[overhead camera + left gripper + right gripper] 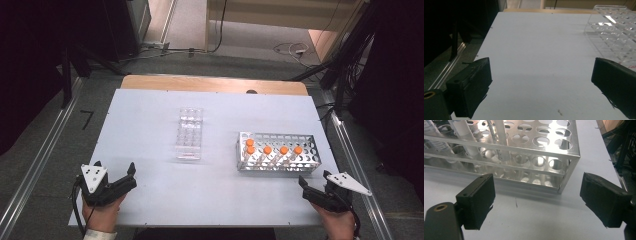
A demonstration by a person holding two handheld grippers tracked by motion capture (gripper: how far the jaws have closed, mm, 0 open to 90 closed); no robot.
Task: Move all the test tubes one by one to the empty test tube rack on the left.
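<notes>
Bench [150,200] under both tools. Metal rack [278,152] just ahead of right tool [314,186], jaws spread, empty. Orange-capped tubes [267,150] upright inside. Left tool [116,173] spread, empty, clear tray [189,133] ahead-right. Advice: approach from above, pinch one cap squarely, lift straight.

Ahead of your right claw [537,201], the metal rack [529,147] runs off the top and left edges; the tube [464,131] caps are cut off. Beyond your left claw [541,83], the clear rack [616,32] is cut by the right edge, its wells blurred by glare. Tube markings are too small to read.
</notes>
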